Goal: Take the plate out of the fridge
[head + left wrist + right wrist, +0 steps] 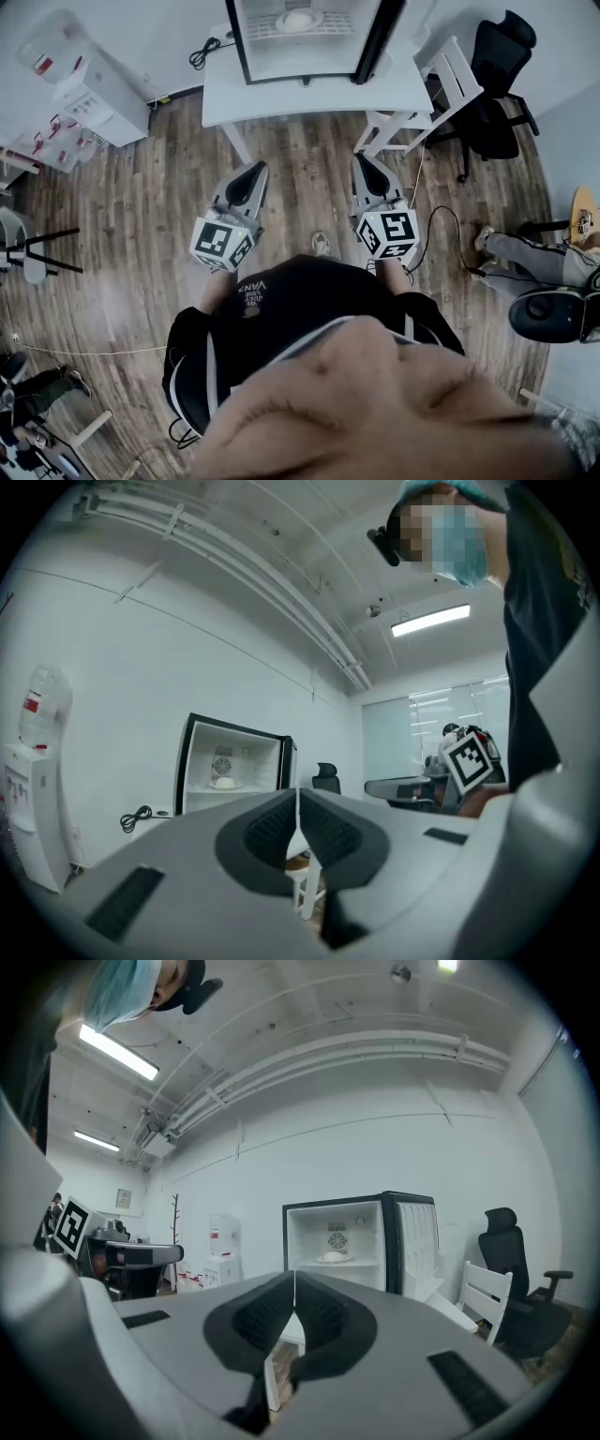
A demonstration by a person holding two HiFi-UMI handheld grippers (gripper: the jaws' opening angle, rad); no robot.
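A small black-framed fridge stands open on a white table ahead of me. On its shelf lies a white plate, also seen as the plate in the left gripper view and the plate in the right gripper view. My left gripper and right gripper are held level side by side above the wooden floor, well short of the table. Both are shut with nothing between the jaws. The left gripper and the right gripper point toward the fridge.
A white chair and a black office chair stand right of the table. A water dispenser is at the left wall. A cable lies on the table. Another person's legs show at right.
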